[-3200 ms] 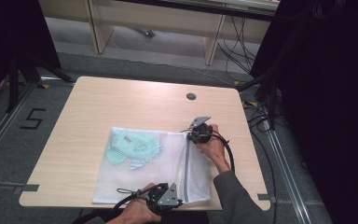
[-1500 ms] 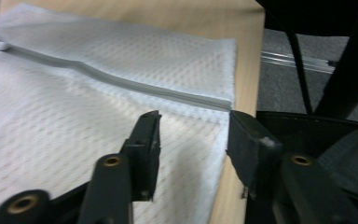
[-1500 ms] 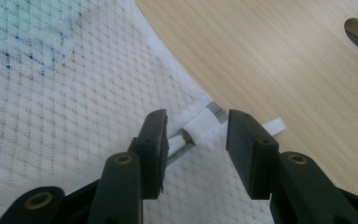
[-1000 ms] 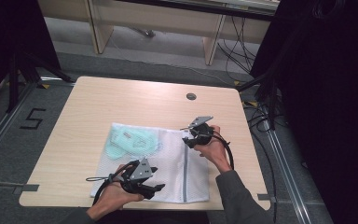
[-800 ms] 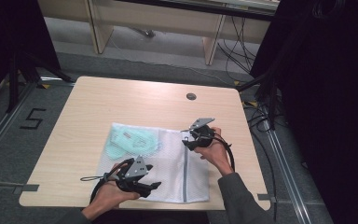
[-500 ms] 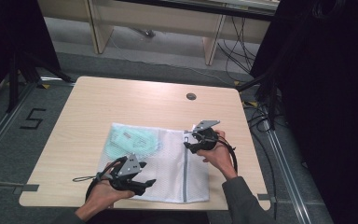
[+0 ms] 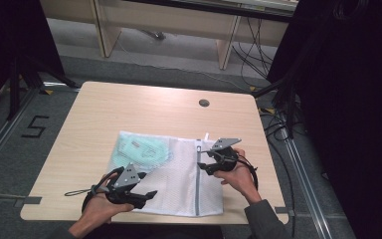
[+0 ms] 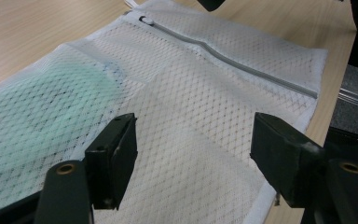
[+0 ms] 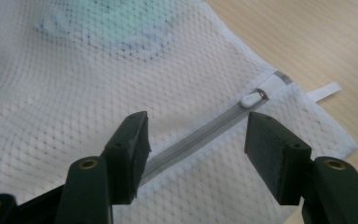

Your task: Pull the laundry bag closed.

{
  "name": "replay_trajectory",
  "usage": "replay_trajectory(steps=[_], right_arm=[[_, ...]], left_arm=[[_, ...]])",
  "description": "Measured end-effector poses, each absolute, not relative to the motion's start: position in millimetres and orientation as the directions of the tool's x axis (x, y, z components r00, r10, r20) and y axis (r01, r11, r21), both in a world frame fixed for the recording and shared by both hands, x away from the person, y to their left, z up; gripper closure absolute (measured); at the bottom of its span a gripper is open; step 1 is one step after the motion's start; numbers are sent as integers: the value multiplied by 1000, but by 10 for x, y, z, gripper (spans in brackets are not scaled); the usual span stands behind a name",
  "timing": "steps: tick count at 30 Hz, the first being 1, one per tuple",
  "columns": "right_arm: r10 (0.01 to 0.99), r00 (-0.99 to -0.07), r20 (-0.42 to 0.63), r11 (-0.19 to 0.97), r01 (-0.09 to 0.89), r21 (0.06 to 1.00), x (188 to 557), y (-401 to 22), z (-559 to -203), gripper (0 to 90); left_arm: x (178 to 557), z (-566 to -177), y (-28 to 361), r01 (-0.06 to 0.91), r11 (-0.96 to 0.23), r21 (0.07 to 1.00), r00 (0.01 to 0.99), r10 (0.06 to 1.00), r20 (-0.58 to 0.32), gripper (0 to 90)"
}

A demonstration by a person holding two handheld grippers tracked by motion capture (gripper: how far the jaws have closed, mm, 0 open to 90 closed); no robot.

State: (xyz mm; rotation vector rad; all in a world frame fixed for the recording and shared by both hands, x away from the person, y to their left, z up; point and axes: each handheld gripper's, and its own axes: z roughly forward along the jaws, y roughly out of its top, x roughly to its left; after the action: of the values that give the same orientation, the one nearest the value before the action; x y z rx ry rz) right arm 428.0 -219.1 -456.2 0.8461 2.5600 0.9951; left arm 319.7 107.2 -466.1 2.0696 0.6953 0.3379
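Left hand-held gripper point(image 7: 151, 194) now leftward, off mesh bag point(image 7: 179, 179)

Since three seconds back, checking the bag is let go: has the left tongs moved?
Yes. The left tongs has slid left along the table's near edge, off the zipper, jaws opening, empty.

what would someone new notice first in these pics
Most striking is the white mesh laundry bag lying flat at the near edge of the wooden table, a pale green item showing through its far left part. A grey zipper runs across the bag, its pull at the far end. The left gripper and right gripper hang over the bag, jaws apart after just opening, nothing between them.
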Motion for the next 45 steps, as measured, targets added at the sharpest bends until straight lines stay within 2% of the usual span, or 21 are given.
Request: replay_trajectory(steps=[1, 5, 7, 9, 10, 12, 14, 20, 22, 24, 26, 39, 40, 45], right_arm=[[628, -777, -28, 567, 434, 700, 4254, -2180, -4588, 395], [620, -784, -33, 582, 432, 689, 4195, -2212, -4592, 381], [618, -786, -29, 580, 431, 691, 4169, -2221, -4602, 375], [588, -808, -48, 599, 395, 697, 4164, -2228, -4618, 371], [621, -783, -27, 582, 438, 685, 4125, -2229, -4610, 363], [620, -784, -18, 589, 451, 670, 4092, -2237, -4607, 361], [612, -790, -30, 590, 431, 683, 4075, -2242, -4620, 359], [617, -787, -10, 584, 449, 676, 3981, -2285, -4632, 346], [605, -796, -4, 601, 454, 658, 3954, -2313, -4626, 341], [603, -798, 1, 607, 460, 648, 3926, -2333, -4638, 337], [614, -789, -16, 590, 445, 674, 3900, -2344, -4664, 334], [629, -777, 15, 570, 474, 671, 3688, -2485, -4681, 314], [634, -773, 17, 571, 482, 665, 3662, -2492, -4686, 312], [636, -772, 14, 574, 485, 660, 3585, -2554, -4693, 302]], left_arm=[[3190, -4661, 1080, 350, -448, 822, 807, 590, -22, 306], [3175, -4662, 1098, 333, -462, 822, 815, 579, -5, 306], [3149, -4664, 1086, 353, -431, 830, 812, 582, -43, 307], [3142, -4650, 1109, 333, -460, 823, 820, 573, -11, 306], [3142, -4655, 1112, 328, -455, 828, 822, 569, -13, 306], [3114, -4652, 1115, 347, -436, 830, 807, 590, -27, 302], [3105, -4650, 1133, 337, -436, 834, 809, 587, -21, 293], [3072, -4649, 1201, 348, -425, 835, 800, 599, -29, 287], [3082, -4634, 1235, 327, -465, 823, 813, 582, 6, 285], [3050, -4647, 1221, 360, -429, 829, 797, 603, -34, 284], [3047, -4646, 1234, 353, -436, 828, 798, 602, -23, 283], [3017, -4644, 1336, 351, -449, 822, 791, 612, -3, 275], [3003, -4655, 1324, 363, -415, 834, 782, 622, -31, 275], [2992, -4651, 1372, 363, -435, 824, 786, 618, -21, 269]])
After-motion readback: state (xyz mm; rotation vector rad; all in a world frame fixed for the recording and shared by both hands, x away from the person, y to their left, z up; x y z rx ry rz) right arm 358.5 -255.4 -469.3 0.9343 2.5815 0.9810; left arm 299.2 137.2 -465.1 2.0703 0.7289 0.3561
